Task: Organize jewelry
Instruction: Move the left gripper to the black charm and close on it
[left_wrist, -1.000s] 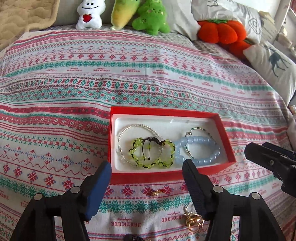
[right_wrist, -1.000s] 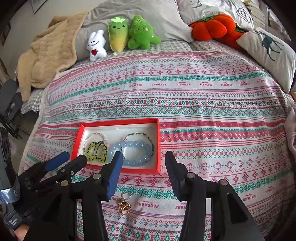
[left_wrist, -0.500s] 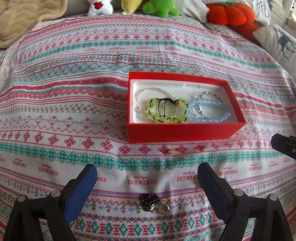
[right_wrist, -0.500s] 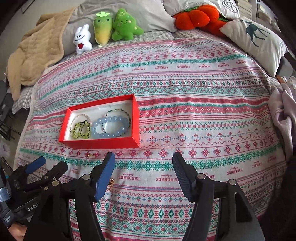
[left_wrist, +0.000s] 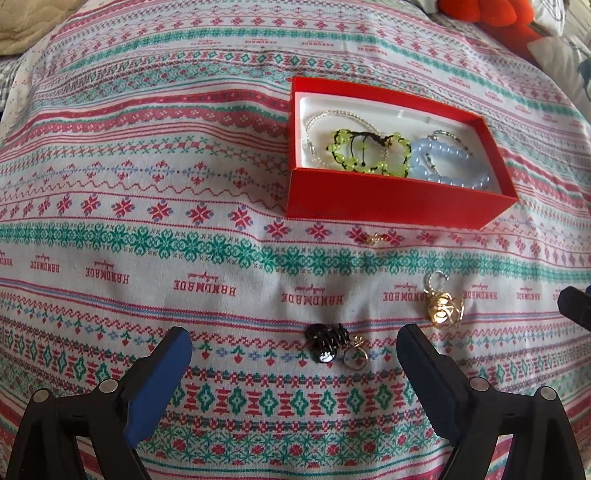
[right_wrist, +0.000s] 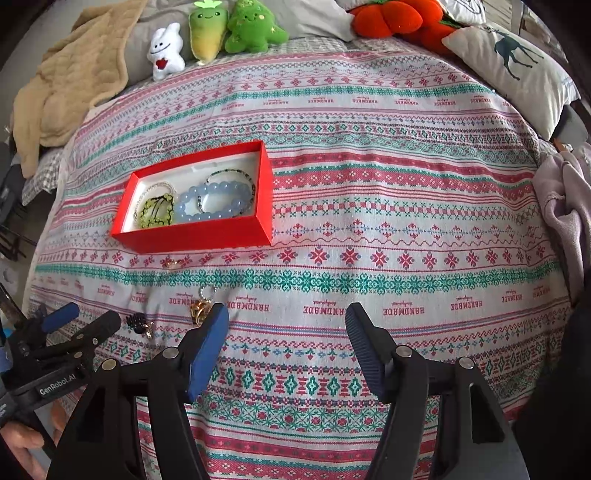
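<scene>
2 open grippers, left (left_wrist: 293, 347) & right (right_wrist: 286, 325), above loose jewelry (left_wrist: 327, 345).

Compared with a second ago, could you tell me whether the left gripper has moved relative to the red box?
Yes. The left gripper has pulled back from the red box; its open fingertips now frame the black ring.

Open patterned bedspread (right_wrist: 388, 229) right of red box (right_wrist: 195, 232), loose trinkets (left_wrist: 334, 345) apparently dotting near strip
</scene>
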